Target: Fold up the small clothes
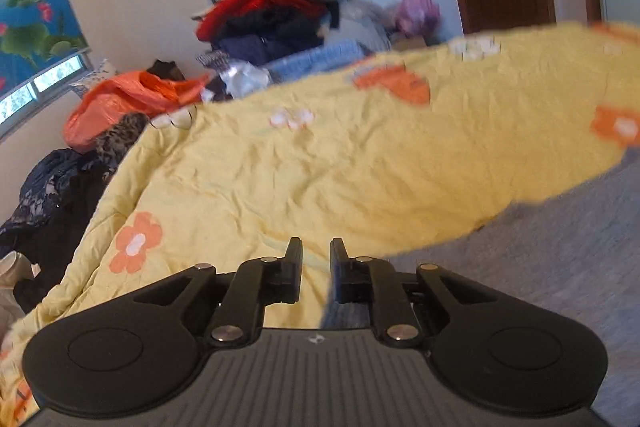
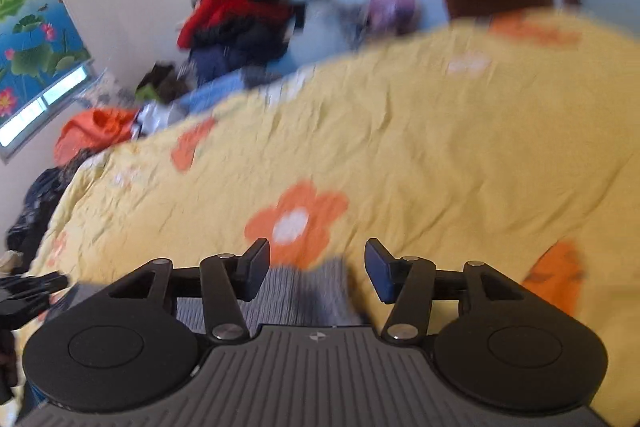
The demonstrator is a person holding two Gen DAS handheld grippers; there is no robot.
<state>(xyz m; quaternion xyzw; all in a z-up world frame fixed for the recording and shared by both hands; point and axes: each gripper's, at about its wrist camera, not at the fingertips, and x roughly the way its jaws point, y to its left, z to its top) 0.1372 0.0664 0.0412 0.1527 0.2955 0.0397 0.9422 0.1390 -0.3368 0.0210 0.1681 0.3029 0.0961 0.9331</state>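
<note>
Left gripper [image 1: 316, 247] narrowly parted, right gripper [image 2: 317, 249] wider (both empty); grey garment [image 2: 304, 291] beneath

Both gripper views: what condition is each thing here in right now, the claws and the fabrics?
left gripper: jaws narrowly apart, nothing between them.
right gripper: jaws open, not pressing on anything.
yellow flowered quilt: spread out, wrinkled.
grey cloth: lying flat beside the quilt, partly under its edge.
clothes pile: heaped, unfolded, against the wall.
orange bag: crumpled.

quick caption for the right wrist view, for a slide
Right gripper fingers apart over a grey cloth lying on a yellow flowered quilt.
</note>
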